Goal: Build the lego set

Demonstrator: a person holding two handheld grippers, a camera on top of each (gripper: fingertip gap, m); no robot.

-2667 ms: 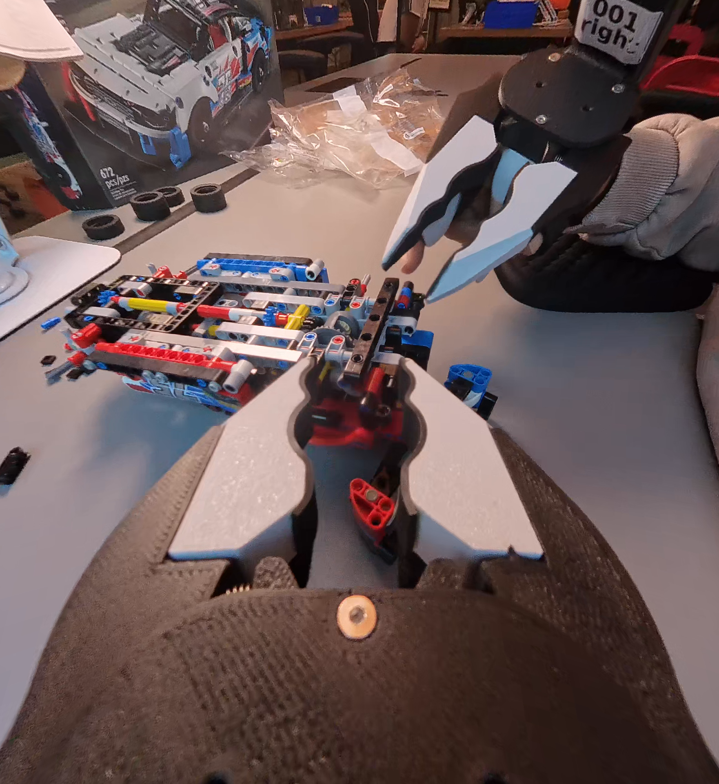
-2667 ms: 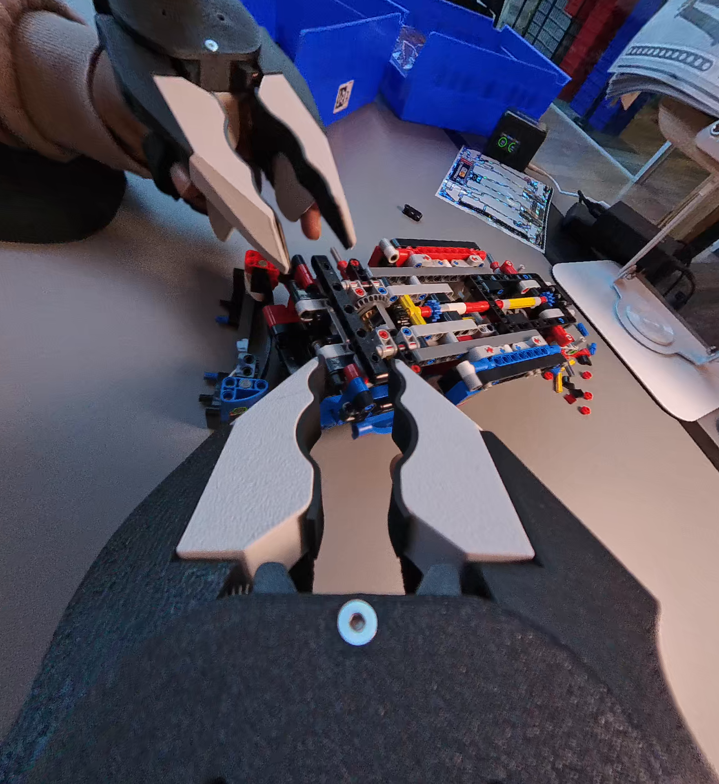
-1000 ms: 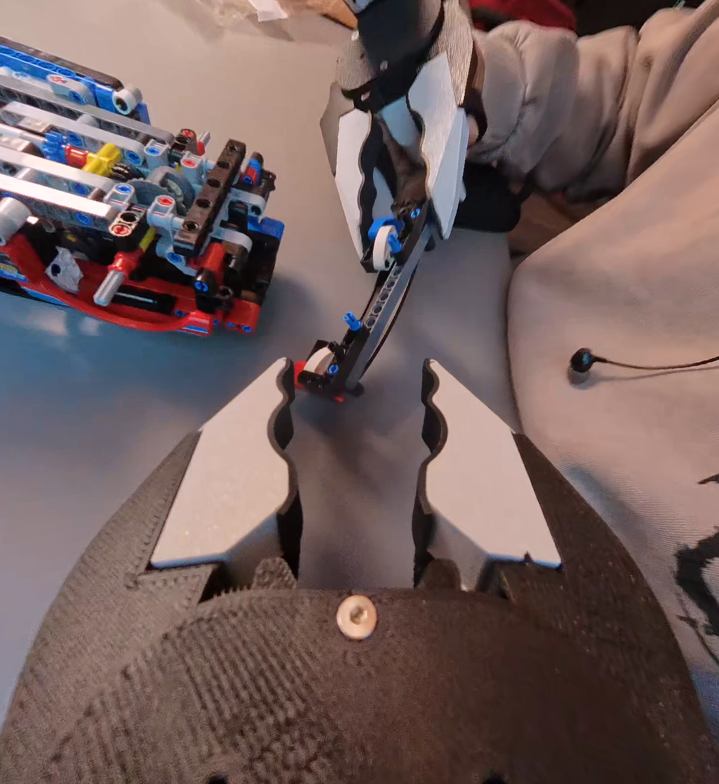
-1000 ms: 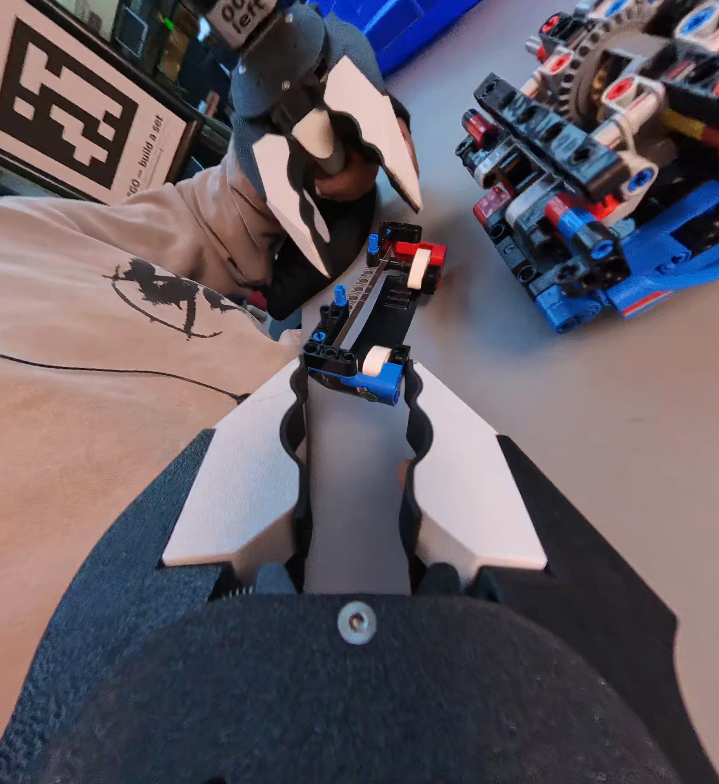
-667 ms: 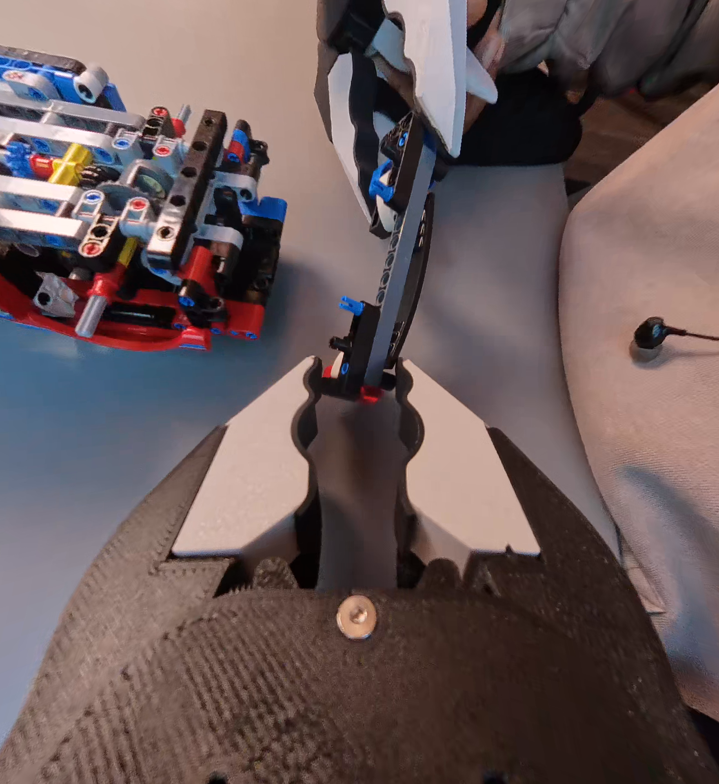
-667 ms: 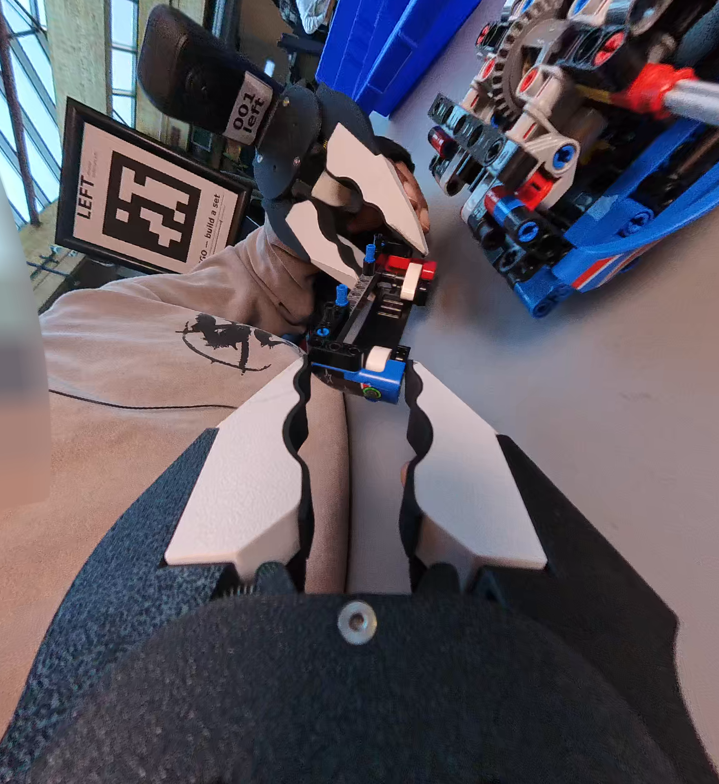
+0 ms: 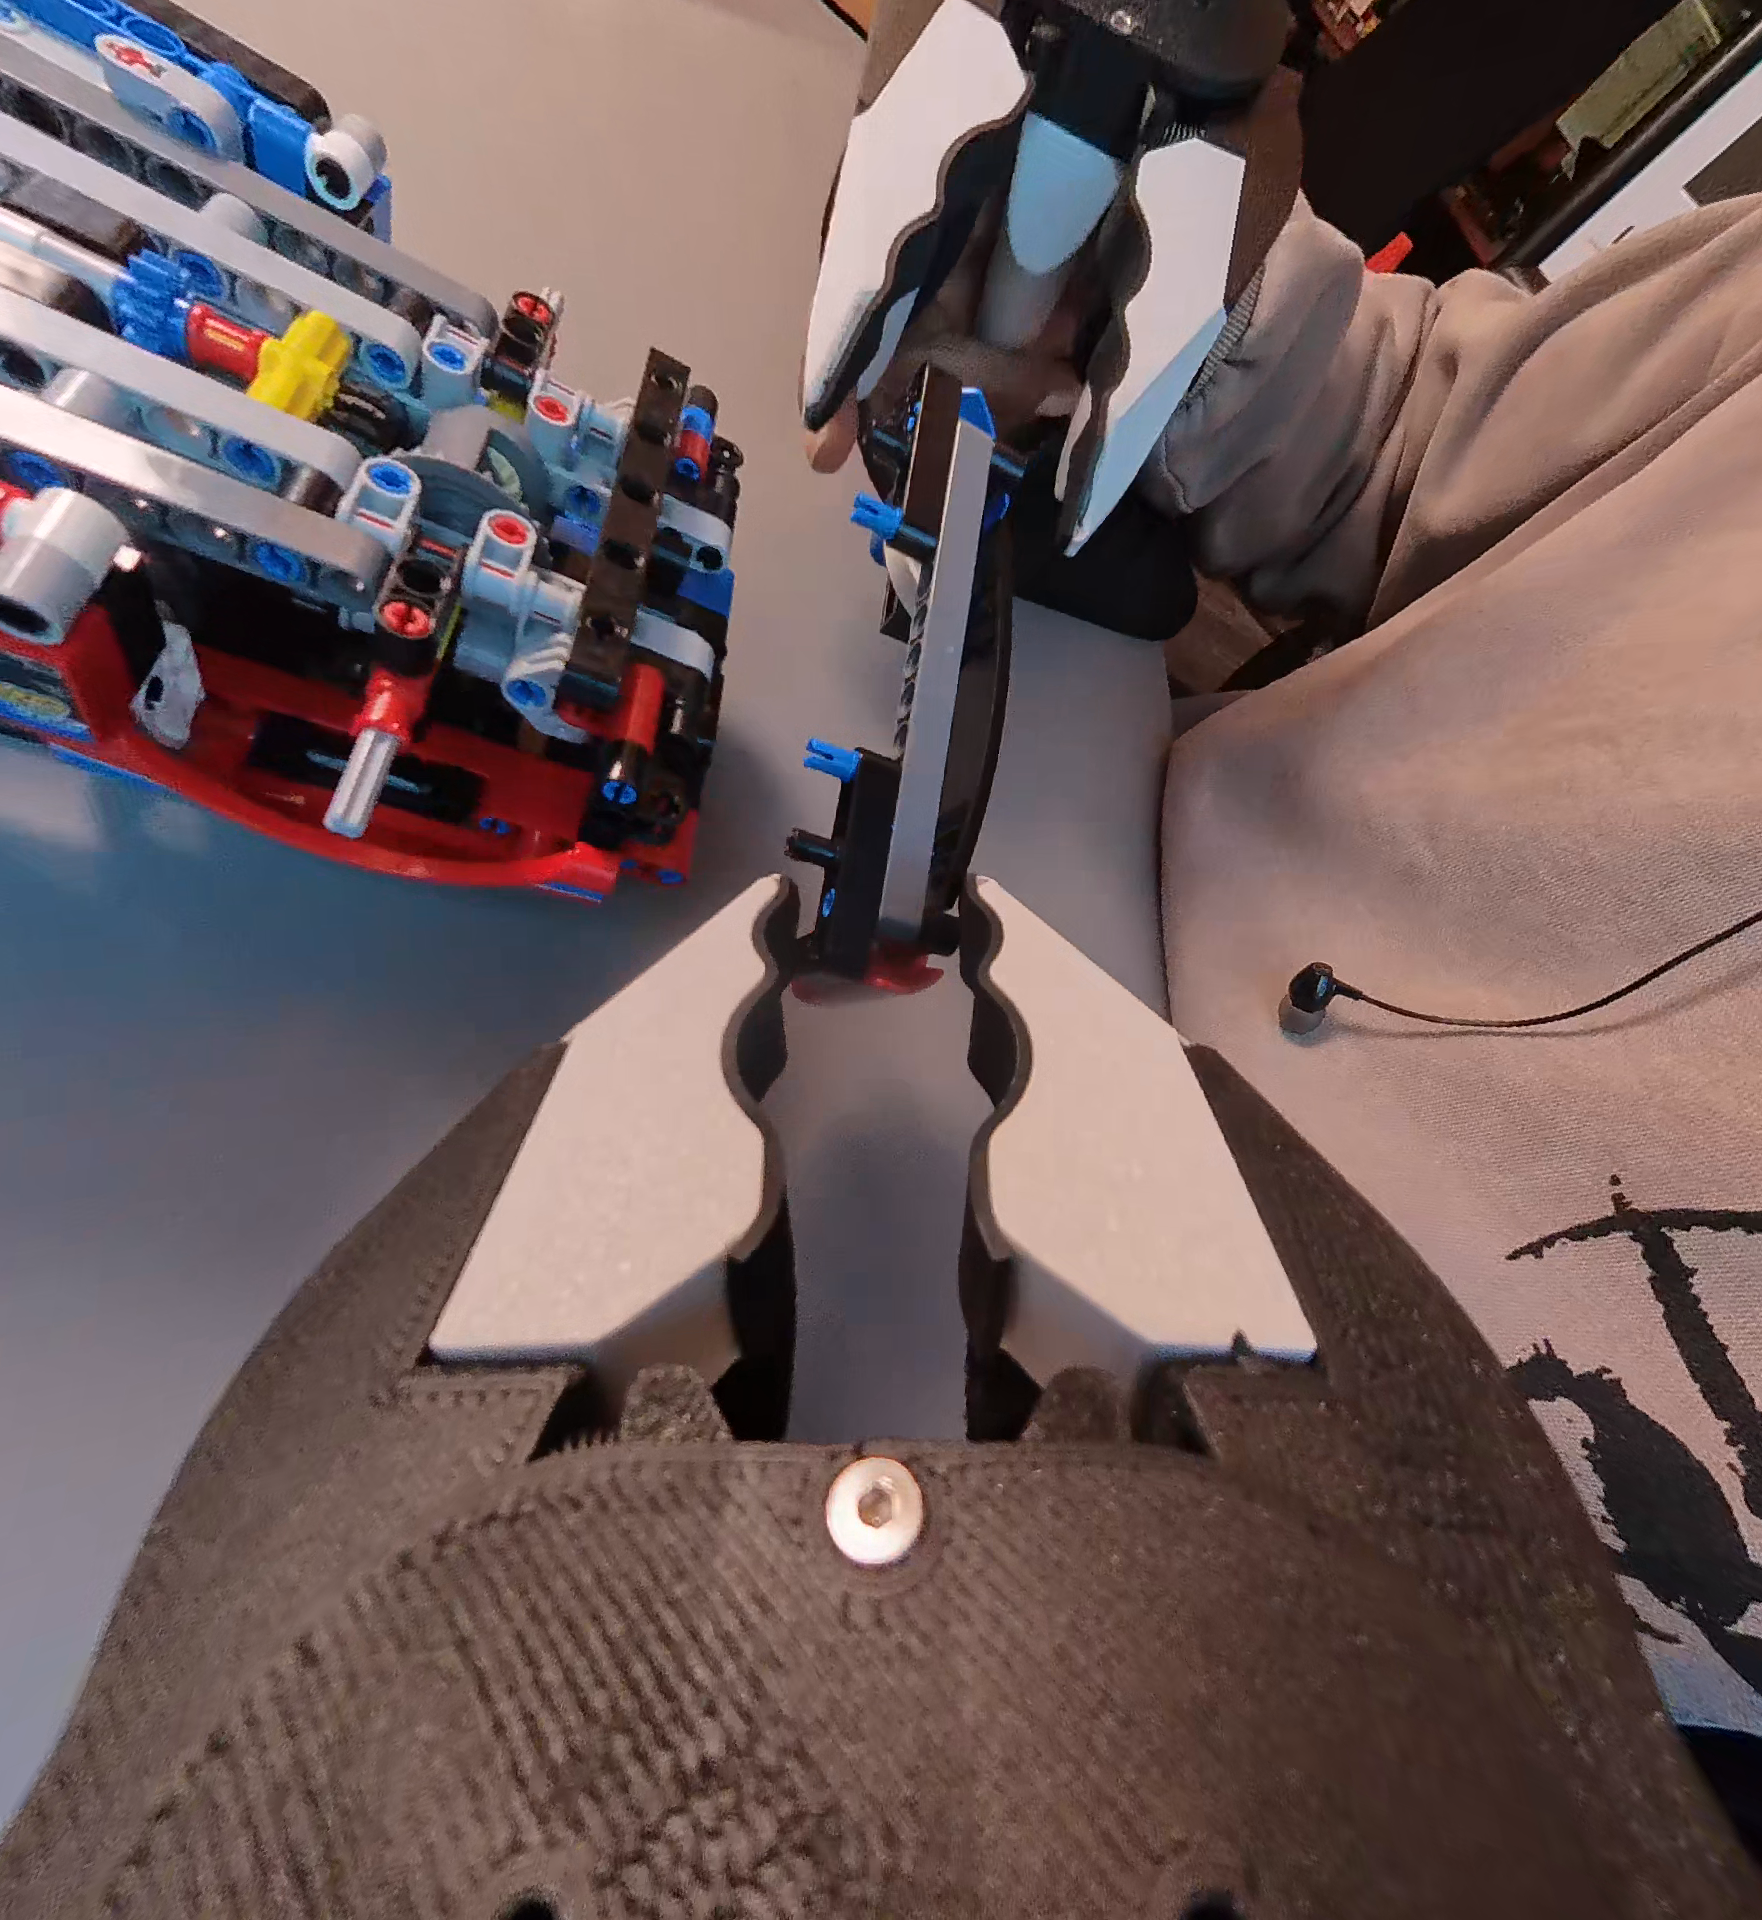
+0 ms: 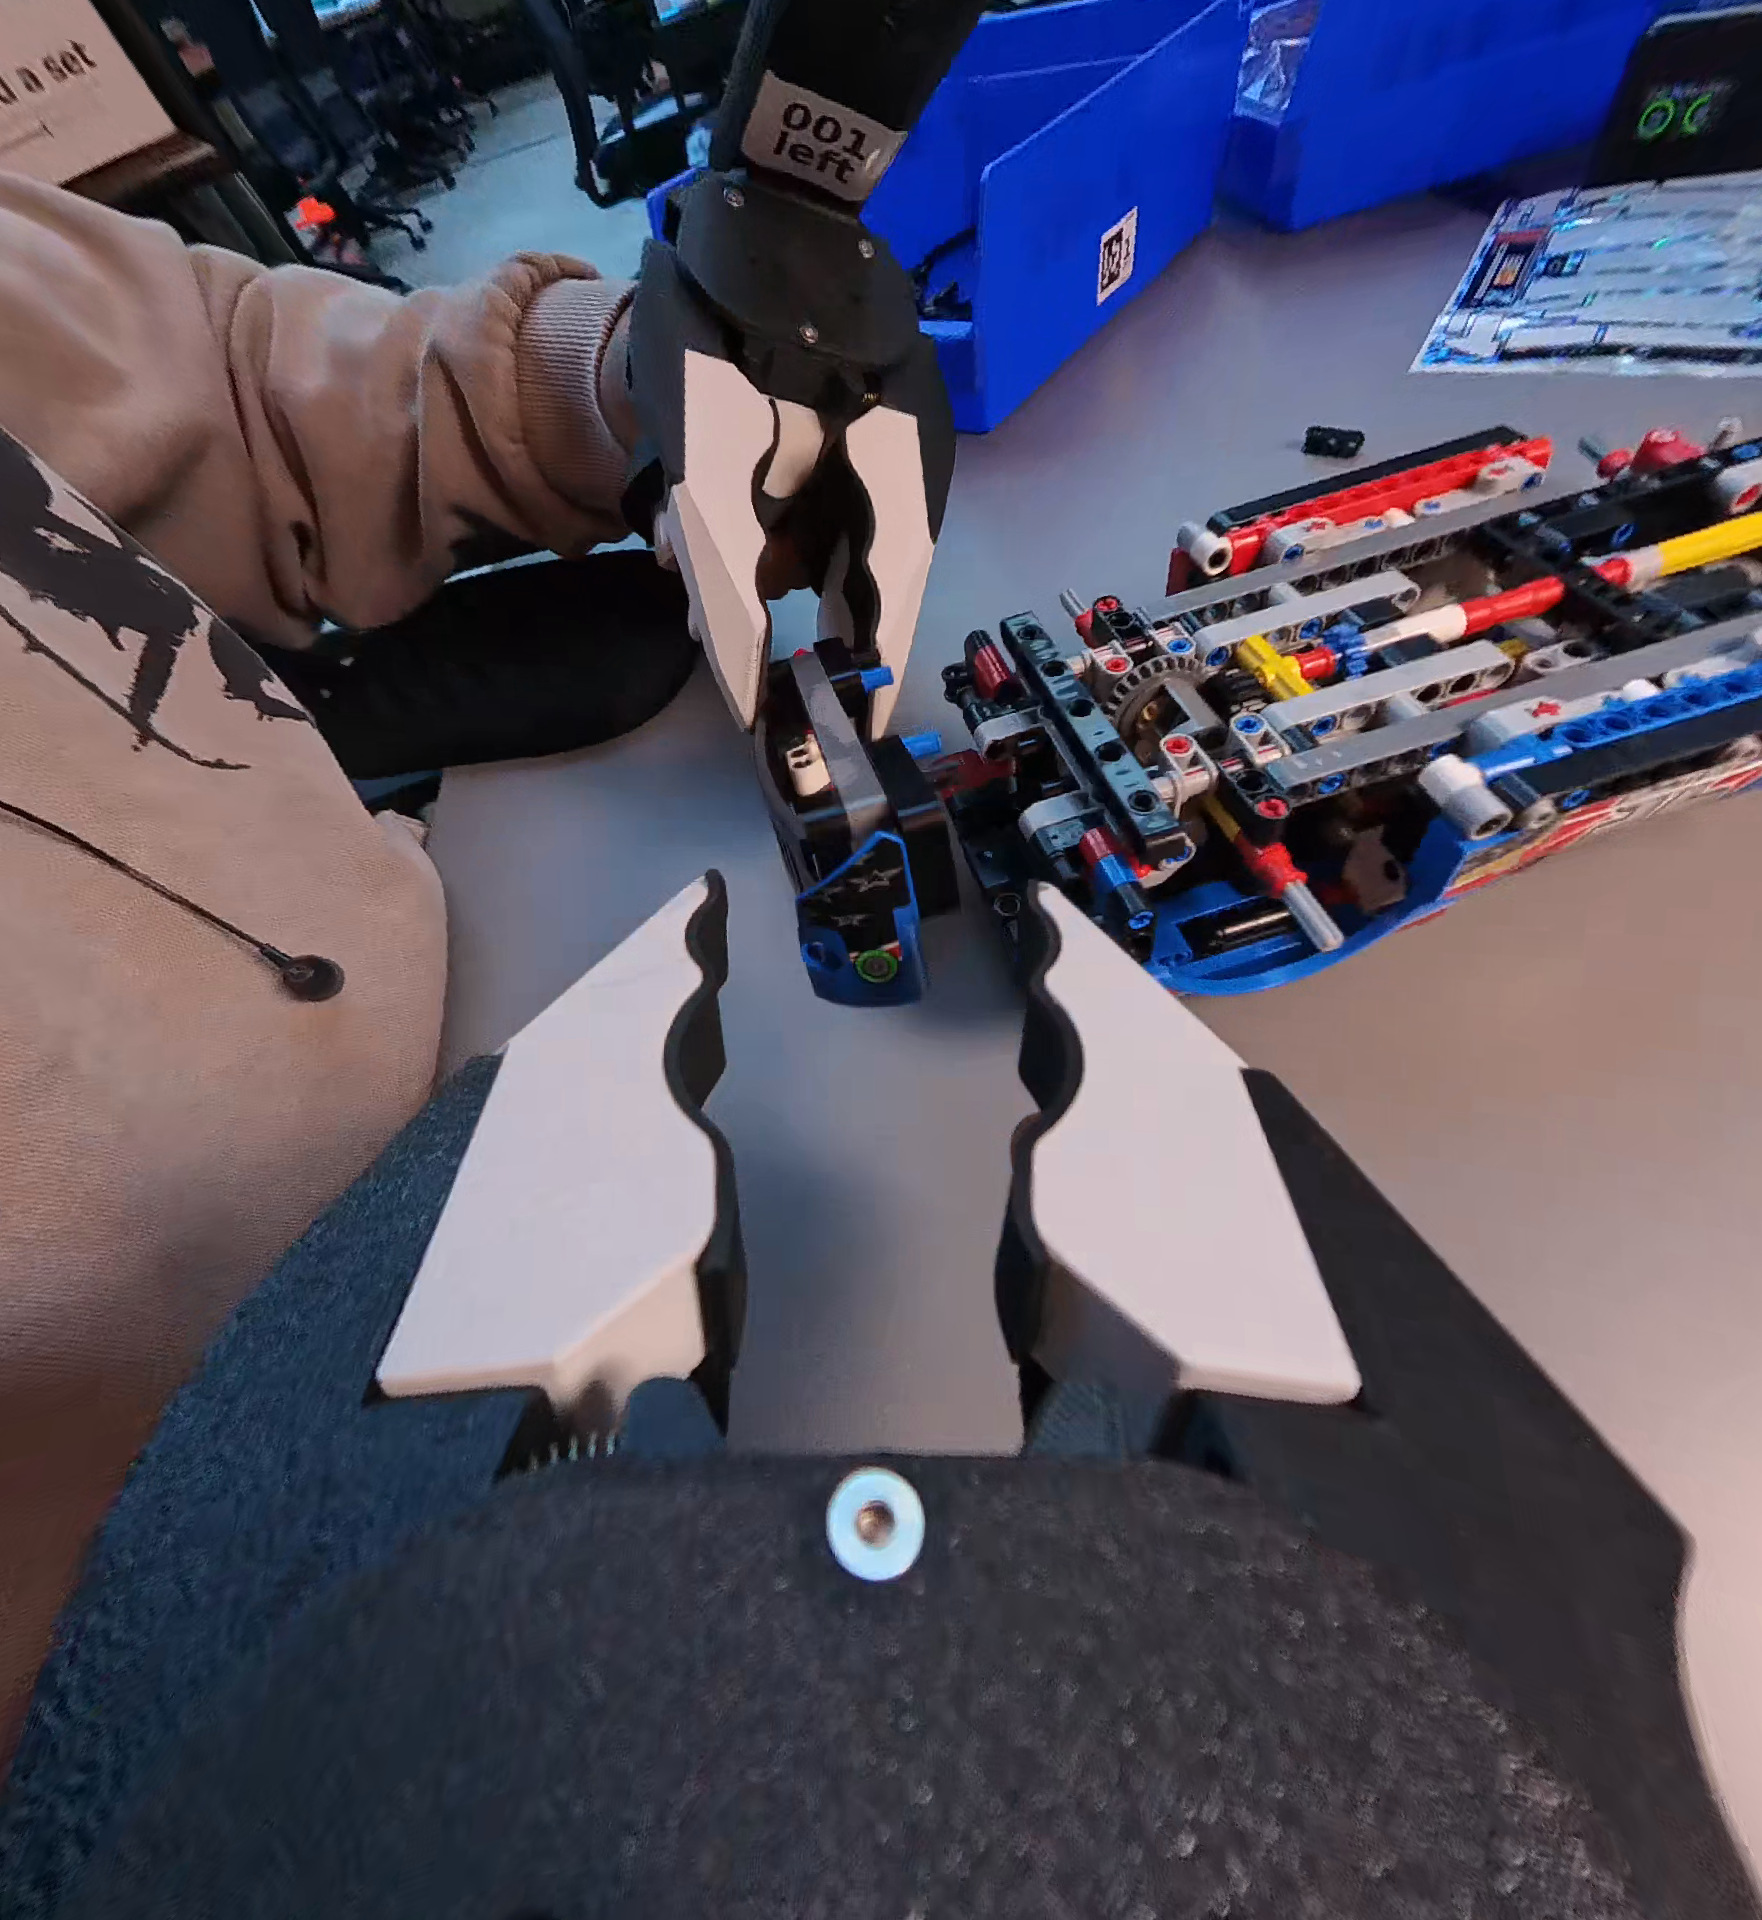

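While the left gripper [image 7: 872, 920] pinches one end of the long lego piece [image 7: 934, 665], the right gripper [image 8: 872, 909] hangs wide apart. The piece looks light and stiff. Its little pins could pop off, so hold the ends.

White label on hand-held gripper [image 8: 823, 717], printed sign [image 8: 15, 83], blue bin's code sticker [image 8: 1118, 255]

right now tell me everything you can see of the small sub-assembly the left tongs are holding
The sub-assembly is a narrow plastic build: a long black and grey beam body with blue pins sticking out sideways, a red piece at one end and a blue starred panel at the other. The left tongs clamp its red end; the right tongs are open around the blue end. It sits beside the car chassis.
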